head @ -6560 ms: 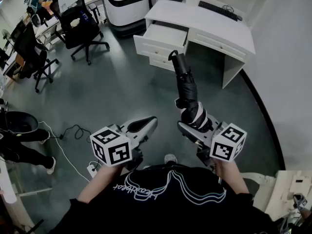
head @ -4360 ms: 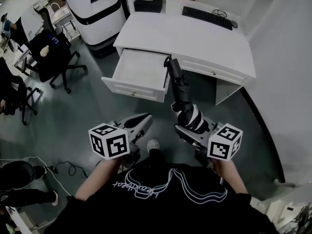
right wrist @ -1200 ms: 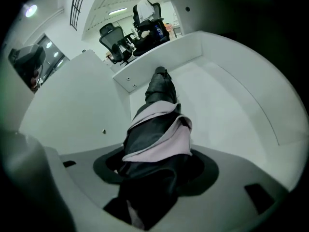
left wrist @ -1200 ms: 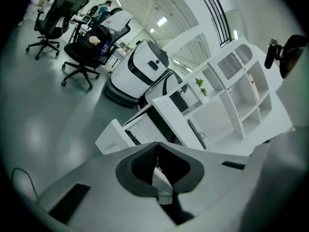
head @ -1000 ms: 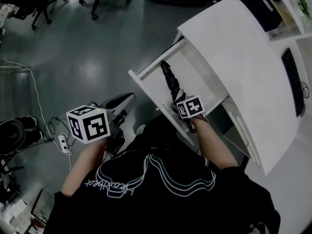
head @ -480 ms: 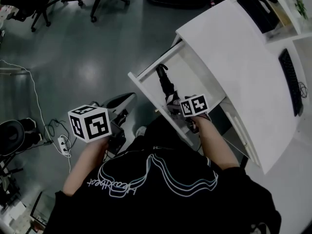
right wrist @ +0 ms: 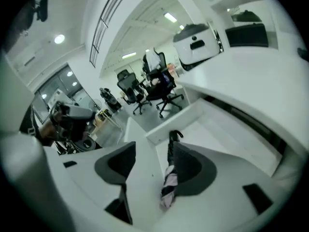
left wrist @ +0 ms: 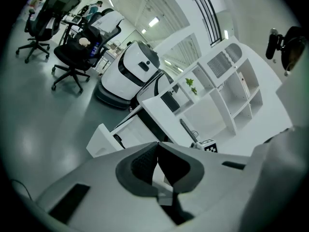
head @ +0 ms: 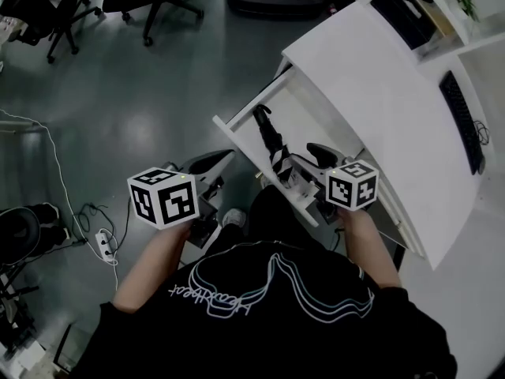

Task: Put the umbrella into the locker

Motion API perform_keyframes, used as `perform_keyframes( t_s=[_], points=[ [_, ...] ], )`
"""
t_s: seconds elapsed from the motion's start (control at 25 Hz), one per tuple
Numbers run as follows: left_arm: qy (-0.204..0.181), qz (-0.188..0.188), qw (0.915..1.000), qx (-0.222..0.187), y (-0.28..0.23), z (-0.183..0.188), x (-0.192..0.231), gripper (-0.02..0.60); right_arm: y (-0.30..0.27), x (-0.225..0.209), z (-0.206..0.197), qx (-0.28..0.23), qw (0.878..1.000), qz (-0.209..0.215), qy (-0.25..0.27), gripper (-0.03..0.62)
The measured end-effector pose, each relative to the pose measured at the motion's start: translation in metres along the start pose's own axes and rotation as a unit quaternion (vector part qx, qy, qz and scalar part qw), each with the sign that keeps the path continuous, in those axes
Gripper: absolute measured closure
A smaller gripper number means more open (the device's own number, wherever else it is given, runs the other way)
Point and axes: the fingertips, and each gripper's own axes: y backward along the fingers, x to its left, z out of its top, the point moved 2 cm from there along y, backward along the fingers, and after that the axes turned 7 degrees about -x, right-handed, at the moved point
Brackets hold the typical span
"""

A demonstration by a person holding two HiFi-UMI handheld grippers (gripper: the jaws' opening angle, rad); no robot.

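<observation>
Black umbrella lies in the open drawer — our right claw hangs over it, empty and narrowing; left claw is pinched closed. Its striped end seemingly rides the drawer front — closing could jam it.

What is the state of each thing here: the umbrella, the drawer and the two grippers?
Umbrella: folded, lying inside the drawer, held by no gripper.
Drawer: pulled open.
Left gripper: shut, empty.
Right gripper: jaws apart and closing, gripping nothing; the umbrella lies below them.
</observation>
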Motion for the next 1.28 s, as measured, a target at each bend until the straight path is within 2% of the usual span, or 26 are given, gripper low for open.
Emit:
perform_keyframes(
  t_s=[0.2, 0.28, 0.4, 0.68, 0.84, 1.0, 1.16, 1.28],
  points=[
    [-0.028, -0.034, 0.999, -0.004, 0.008, 0.004, -0.025, 0.576, 0.046, 0.052, 0.053, -0.106, 0.993, 0.016, 0.039, 0.469],
    [-0.048, -0.05, 0.9976, -0.004, 0.012, 0.004, -0.038, 0.576, 0.062, 0.071, 0.064, -0.13, 0.989, 0.024, 0.062, 0.54],
    [-0.081, -0.08, 0.9935, -0.009, 0.019, 0.007, -0.06, 0.577, 0.081, 0.102, 0.074, -0.162, 0.981, 0.042, 0.094, 0.589],
    [-0.142, -0.151, 0.9774, -0.039, 0.046, 0.015, -0.112, 0.577, 0.131, 0.155, 0.085, -0.247, 0.958, 0.068, 0.127, 0.591],
    [-0.174, -0.198, 0.963, -0.056, 0.069, 0.016, -0.138, 0.577, 0.146, 0.176, 0.086, -0.288, 0.947, 0.078, 0.117, 0.591],
    [-0.214, -0.218, 0.9498, -0.067, 0.089, 0.017, -0.152, 0.576, 0.155, 0.197, 0.087, -0.307, 0.941, 0.075, 0.124, 0.591],
    [-0.217, -0.221, 0.9481, -0.07, 0.103, 0.011, -0.149, 0.577, 0.159, 0.216, 0.078, -0.323, 0.934, 0.099, 0.117, 0.591],
    [-0.214, -0.224, 0.9478, -0.075, 0.115, 0.009, -0.147, 0.577, 0.158, 0.224, 0.072, -0.328, 0.933, 0.099, 0.111, 0.591]
  ],
)
